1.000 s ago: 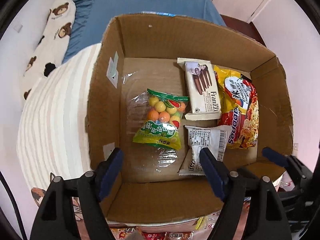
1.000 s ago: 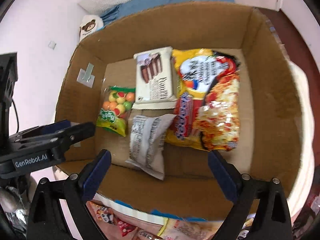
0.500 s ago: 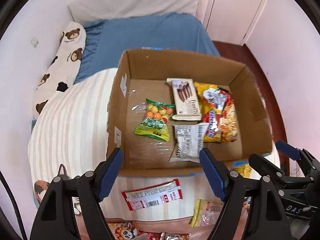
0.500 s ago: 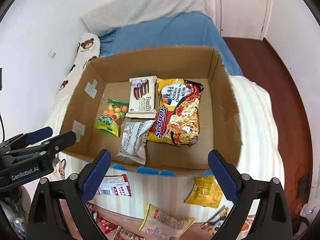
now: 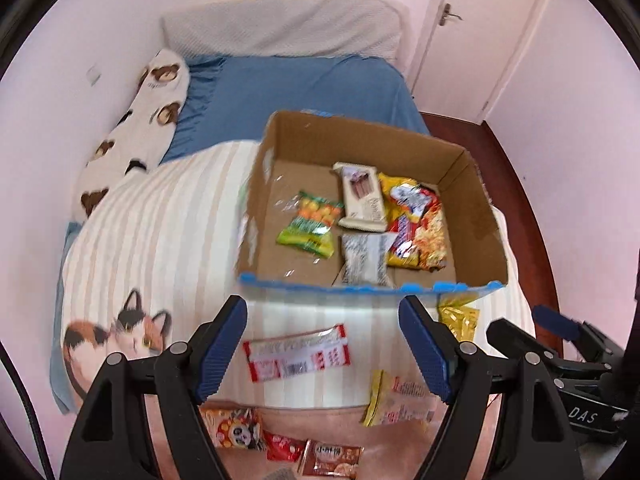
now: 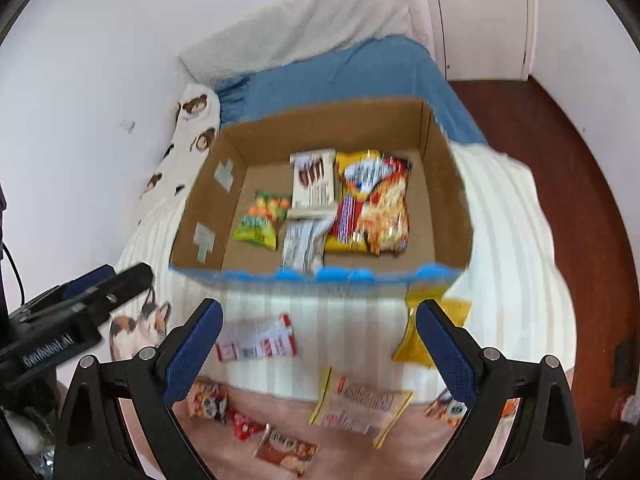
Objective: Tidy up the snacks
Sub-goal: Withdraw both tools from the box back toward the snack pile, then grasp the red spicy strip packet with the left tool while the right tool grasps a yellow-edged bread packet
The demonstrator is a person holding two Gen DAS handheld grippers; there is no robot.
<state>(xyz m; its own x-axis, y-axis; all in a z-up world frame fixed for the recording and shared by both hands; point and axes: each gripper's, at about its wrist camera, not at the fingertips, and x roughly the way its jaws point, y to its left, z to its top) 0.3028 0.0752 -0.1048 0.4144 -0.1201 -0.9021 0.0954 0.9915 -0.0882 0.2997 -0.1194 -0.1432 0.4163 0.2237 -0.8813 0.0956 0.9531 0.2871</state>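
An open cardboard box (image 5: 476, 208) (image 6: 452, 188) stands on a striped blanket. In it lie a green candy bag (image 5: 312, 224) (image 6: 262, 220), a white Franzzi wafer pack (image 5: 362, 200) (image 6: 314, 178), a yellow-red noodle pack (image 5: 416, 220) (image 6: 374, 200) and a white wrapper (image 5: 366, 258) (image 6: 302, 246). In front of the box lie a red-white packet (image 5: 298, 354) (image 6: 256, 344), a yellow packet (image 5: 458, 318) (image 6: 416, 340) and a pale packet (image 5: 400, 398) (image 6: 360, 402). My left gripper (image 5: 322, 346) and right gripper (image 6: 320, 346) are open, empty, held back above the loose snacks.
More small snack packs (image 5: 280, 440) (image 6: 248, 420) lie on a pink cloth at the near edge. A bear-print pillow (image 5: 136, 132) and blue sheet (image 5: 292, 92) lie beyond the box. A door (image 6: 480, 16) and wooden floor (image 6: 560, 160) are at the right.
Both grippers have pulled back and up from the box. The box looks smaller and farther, and the loose snacks in front of it have come into view.
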